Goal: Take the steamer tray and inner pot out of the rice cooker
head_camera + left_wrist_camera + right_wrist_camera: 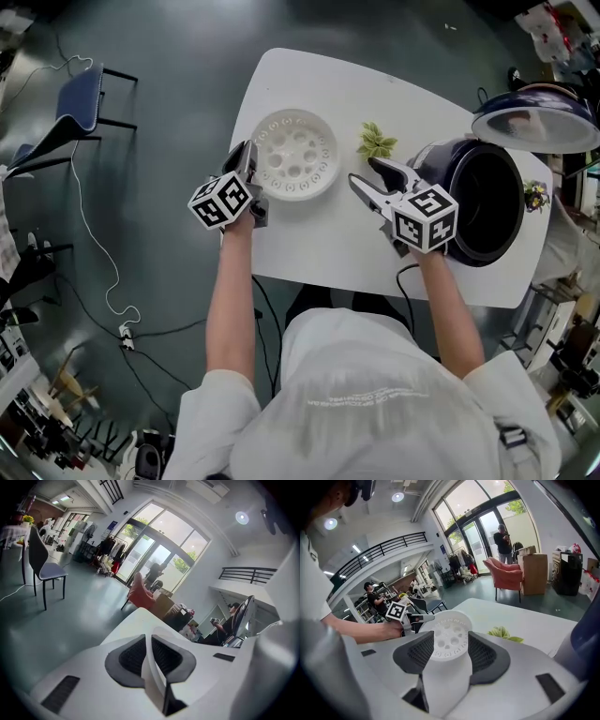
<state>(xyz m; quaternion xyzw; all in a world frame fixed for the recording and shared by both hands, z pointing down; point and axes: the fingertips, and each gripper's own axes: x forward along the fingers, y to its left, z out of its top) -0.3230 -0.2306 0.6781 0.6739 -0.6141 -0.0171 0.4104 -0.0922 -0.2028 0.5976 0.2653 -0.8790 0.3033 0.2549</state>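
The white perforated steamer tray [296,155] lies flat on the white table [309,234]. My left gripper [247,156] is at the tray's left rim, its jaws nearly together with a thin white edge pinched between the pads [133,656]. My right gripper [364,171] hovers right of the tray, apart from it, jaws wide with nothing between them. In the right gripper view the tray [449,630] shows beyond the open right gripper [450,651]. The dark rice cooker [441,159] stands at the right with its lid [536,117] up and a dark inside [487,202].
A green leafy sprig [376,142] lies on the table between the tray and the cooker. A small yellow-flowered plant [536,195] sits right of the cooker. A blue chair [80,103] and a white cable [94,253] are on the floor at the left.
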